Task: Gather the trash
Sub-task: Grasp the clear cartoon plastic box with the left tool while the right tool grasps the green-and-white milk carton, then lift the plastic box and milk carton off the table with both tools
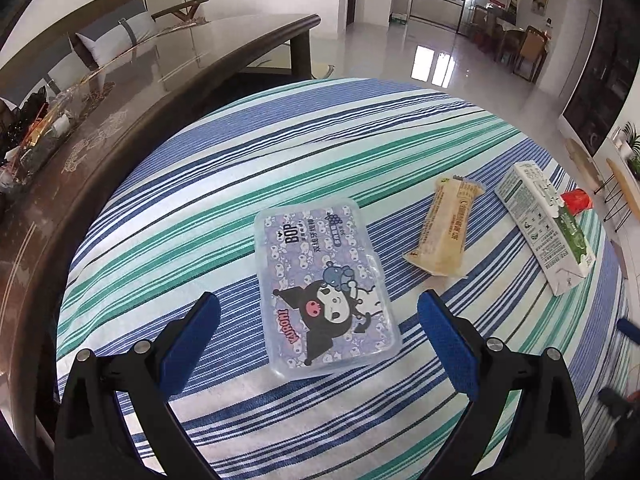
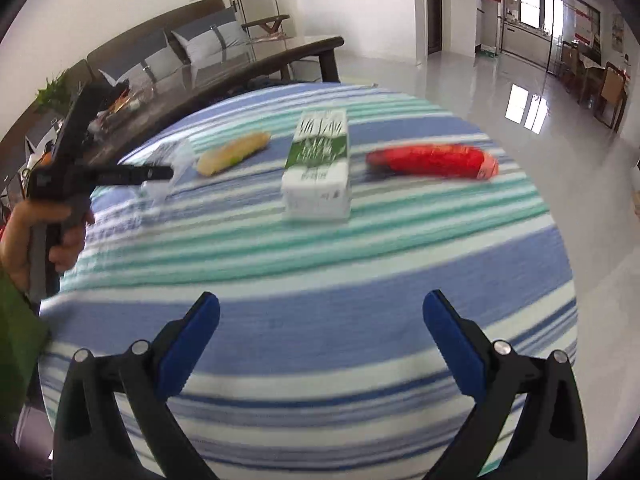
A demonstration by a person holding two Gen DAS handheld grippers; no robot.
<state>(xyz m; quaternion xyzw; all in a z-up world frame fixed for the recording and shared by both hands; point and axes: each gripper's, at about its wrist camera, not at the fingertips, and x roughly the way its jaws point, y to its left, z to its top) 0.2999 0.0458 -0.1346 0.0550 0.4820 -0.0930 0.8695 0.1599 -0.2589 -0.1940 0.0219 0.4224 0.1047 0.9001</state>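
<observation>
On the striped tablecloth point(image 1: 208, 168) lies a clear purple floss box point(image 1: 324, 284) with a cartoon print. My left gripper point(image 1: 318, 308) stands open just above its near half, fingers on either side. To the right lie a yellow snack wrapper point(image 1: 444, 228), a white-green milk carton point(image 1: 548, 228) and a bit of a red wrapper point(image 1: 576, 200). In the right wrist view the milk carton point(image 2: 318, 164) lies in the middle, the red wrapper point(image 2: 432, 160) to its right, the yellow wrapper point(image 2: 234, 152) to its left. My right gripper point(image 2: 322, 308) is open over bare cloth point(image 2: 320, 264). That view is blurred.
A dark wooden coffee table point(image 1: 120, 92) with clutter stands along the left of the cloth-covered table, a sofa point(image 2: 180, 48) behind it. A hand point(image 2: 48, 236) holds the left gripper at the left edge of the right wrist view. Glossy floor point(image 1: 420, 56) lies beyond.
</observation>
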